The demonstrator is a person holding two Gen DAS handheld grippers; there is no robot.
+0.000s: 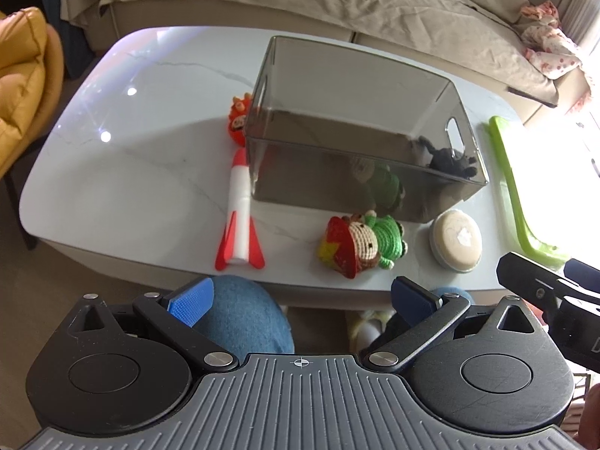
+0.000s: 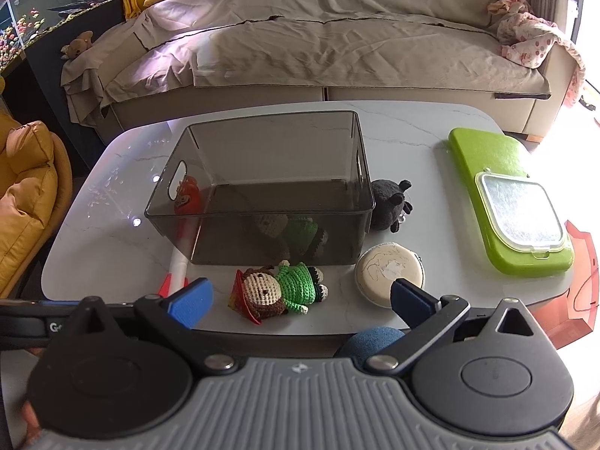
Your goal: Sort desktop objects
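A smoky clear storage bin (image 1: 360, 131) (image 2: 262, 187) stands empty on the white marble table (image 1: 123, 165) (image 2: 112, 247). In front of it lie a crocheted doll in green (image 1: 360, 243) (image 2: 277, 288) and a round cream case (image 1: 455, 240) (image 2: 388, 272). A red and white toy rocket (image 1: 240, 213) (image 2: 178, 266) lies at the bin's left, with an orange plush (image 1: 240, 120) (image 2: 185, 197) behind it. A black plush (image 2: 390, 204) (image 1: 452, 159) sits at the bin's right. My left gripper (image 1: 302, 300) and right gripper (image 2: 300, 300) are open and empty, held near the table's front edge.
A green lid (image 2: 498, 187) (image 1: 513, 187) with a clear panel lies at the table's right. A covered sofa (image 2: 318, 37) runs behind the table. A yellow chair (image 2: 26, 195) stands at the left. My knees in blue jeans (image 1: 243, 318) are under the front edge.
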